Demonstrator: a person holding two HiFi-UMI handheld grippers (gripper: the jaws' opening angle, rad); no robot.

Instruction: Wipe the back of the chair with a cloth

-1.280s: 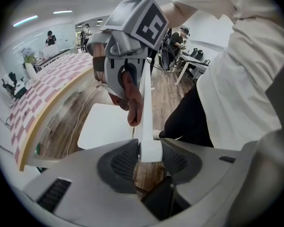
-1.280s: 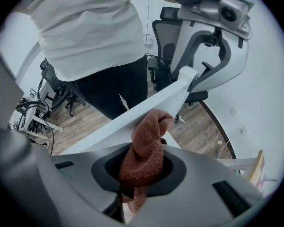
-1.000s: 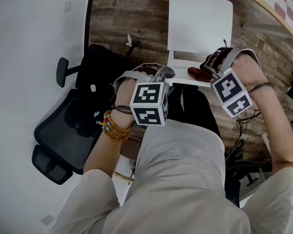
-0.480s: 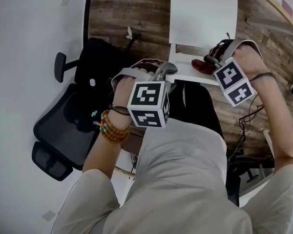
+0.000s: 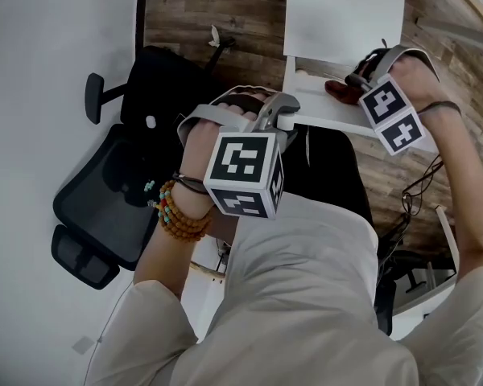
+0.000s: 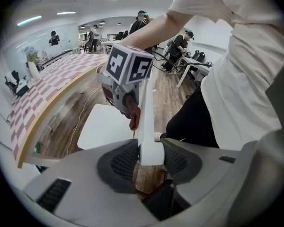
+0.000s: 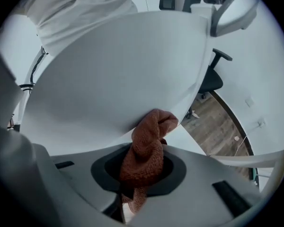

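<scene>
The white chair stands in front of me, with its backrest top edge running across the head view. My left gripper is shut on that edge near its left end; its pads clamp the thin white backrest. My right gripper is shut on a reddish-brown cloth and holds it on the seat-side face of the backrest. In the right gripper view the cloth bulges out of the gripper and presses against the broad white backrest.
A black office chair stands at my left, half on the white floor area. Cables lie on the wood floor at the right. People and desks fill the room behind.
The right gripper has slid the cloth along the backrest face, farther from the top edge and slightly right. The left gripper stays clamped on the edge.
</scene>
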